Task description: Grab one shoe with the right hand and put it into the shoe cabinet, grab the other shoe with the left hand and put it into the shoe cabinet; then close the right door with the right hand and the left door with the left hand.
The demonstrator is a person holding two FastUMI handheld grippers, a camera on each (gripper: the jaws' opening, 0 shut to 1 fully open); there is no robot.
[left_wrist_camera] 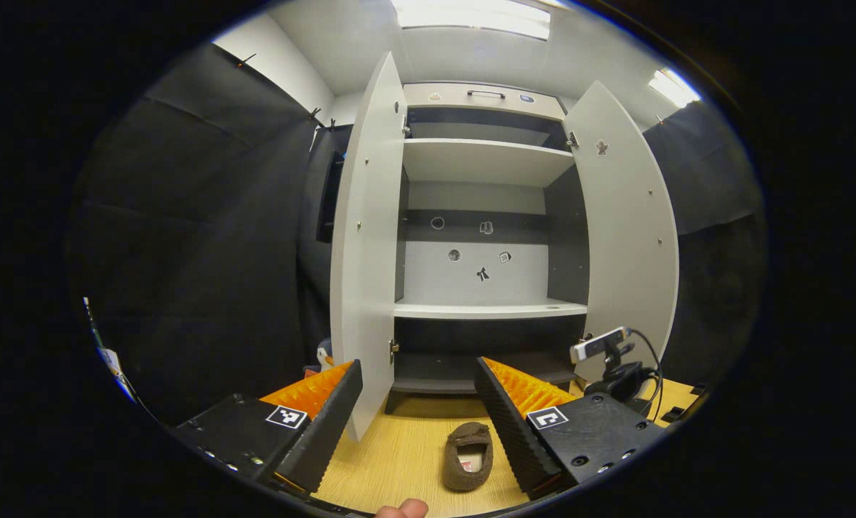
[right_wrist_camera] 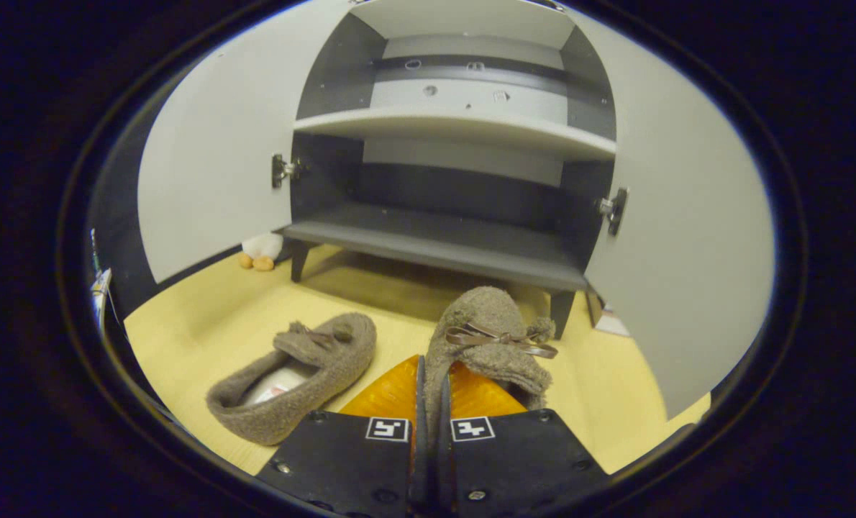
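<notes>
**Carrying the first shoe toward the open cabinet**

Standing wide open ahead of both grippers, the shoe cabinet (right_wrist_camera: 442, 244) shows its low bottom shelf (right_wrist_camera: 435, 241) bare, with the left door (right_wrist_camera: 212, 165) and right door (right_wrist_camera: 687, 237) swung outward. The floor (right_wrist_camera: 205, 316) carries the second shoe (right_wrist_camera: 295, 374), lying to the left of the held one, its toe angled toward the cabinet. The right gripper (right_wrist_camera: 428, 392) has its jaws closed on the rim of the first shoe (right_wrist_camera: 489, 338), whose long axis points straight at the shelf, so a forward push looks sufficient. The left gripper (left_wrist_camera: 417, 410) hangs higher and farther back, jaws spread apart and holding nothing, aimed into the cabinet.
</notes>
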